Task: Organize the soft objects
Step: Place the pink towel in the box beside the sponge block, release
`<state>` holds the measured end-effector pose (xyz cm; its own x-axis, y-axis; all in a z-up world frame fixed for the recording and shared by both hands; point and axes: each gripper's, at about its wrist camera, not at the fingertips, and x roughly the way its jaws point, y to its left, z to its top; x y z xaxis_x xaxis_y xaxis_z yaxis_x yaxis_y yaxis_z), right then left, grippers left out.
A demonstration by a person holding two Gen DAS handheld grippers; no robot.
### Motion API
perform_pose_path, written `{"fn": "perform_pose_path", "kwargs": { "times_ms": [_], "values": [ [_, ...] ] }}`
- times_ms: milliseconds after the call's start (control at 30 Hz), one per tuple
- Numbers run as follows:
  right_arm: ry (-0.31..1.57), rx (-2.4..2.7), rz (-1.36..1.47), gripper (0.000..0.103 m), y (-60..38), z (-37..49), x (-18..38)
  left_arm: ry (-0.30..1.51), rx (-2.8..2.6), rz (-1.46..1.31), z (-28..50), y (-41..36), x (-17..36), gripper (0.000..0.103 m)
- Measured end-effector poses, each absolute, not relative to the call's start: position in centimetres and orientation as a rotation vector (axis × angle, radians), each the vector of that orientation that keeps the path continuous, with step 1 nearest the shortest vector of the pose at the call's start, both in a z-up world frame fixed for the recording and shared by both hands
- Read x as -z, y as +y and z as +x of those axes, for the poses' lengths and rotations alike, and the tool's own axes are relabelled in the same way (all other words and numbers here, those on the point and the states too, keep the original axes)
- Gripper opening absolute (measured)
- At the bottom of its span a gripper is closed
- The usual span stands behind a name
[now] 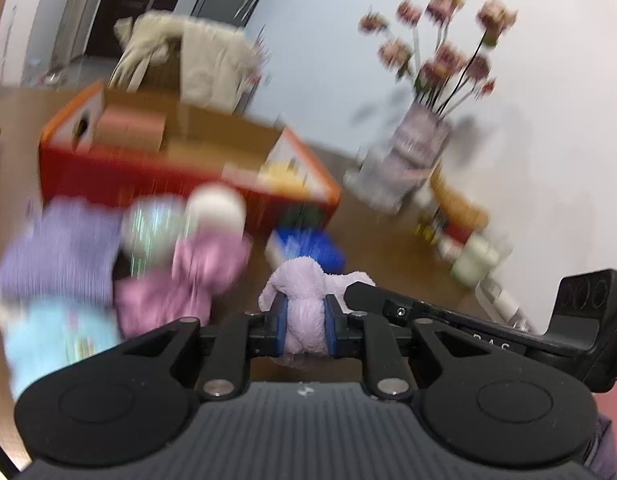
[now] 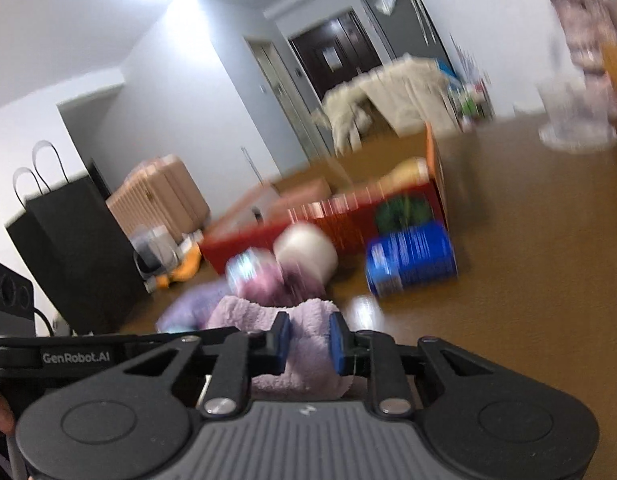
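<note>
Open box [image 1: 180,148] sits on the desk [image 1: 388,240] toward its far edge, soft toys [image 1: 204,248] heaped just in front of it, a can [image 2: 412,262] lying beside them, vase [image 1: 420,140] toward the desk's far corner by the wall.

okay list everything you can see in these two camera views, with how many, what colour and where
fluffy cloth: one, pale lilac, pinched in both grippers
soft items: a blurred heap, purple, pink, white, light blue, on the table in front of the box
cardboard box: one, red-orange, open, behind the heap
blue pack: one, beside the box
flower vase: one, pinkish blooms, by the wall
paper bags: two, black, left in the right wrist view
suitcase: one, tan, behind the bags
table: brown wood
left gripper: black, blue pads, shut on cloth
right gripper: same, shut on cloth
</note>
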<state>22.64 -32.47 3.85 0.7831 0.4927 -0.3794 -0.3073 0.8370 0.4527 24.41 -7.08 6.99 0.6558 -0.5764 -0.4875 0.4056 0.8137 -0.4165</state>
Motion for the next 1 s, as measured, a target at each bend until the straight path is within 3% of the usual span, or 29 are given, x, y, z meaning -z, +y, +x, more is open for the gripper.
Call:
{"fn": "perform_pose_path", "kwargs": {
  "times_ms": [267,467,533,733,1000],
  "values": [
    [0.460,-0.435,0.284,0.020,-30.6,37.2,-10.5,0.616,0.562,-0.250,40.0,-6.8,-13.4,0.019],
    [0.685,-0.341,0.293,0.020,-27.9,53.3,-8.1,0.764,0.439,-0.273,53.8,-7.1,-9.9,0.020],
    [0.745,-0.293,0.313,0.020,-27.2,57.1,-6.4,0.804,0.382,-0.281,56.9,-7.1,-7.9,0.028],
    [0.848,-0.216,0.256,0.027,-25.1,61.0,-3.2,0.807,0.346,-0.273,58.6,-5.5,-6.4,0.043],
    [0.737,-0.244,0.245,0.032,-27.5,56.4,-8.9,0.694,0.353,-0.187,53.1,-3.9,-13.2,0.053]
  ]
}}
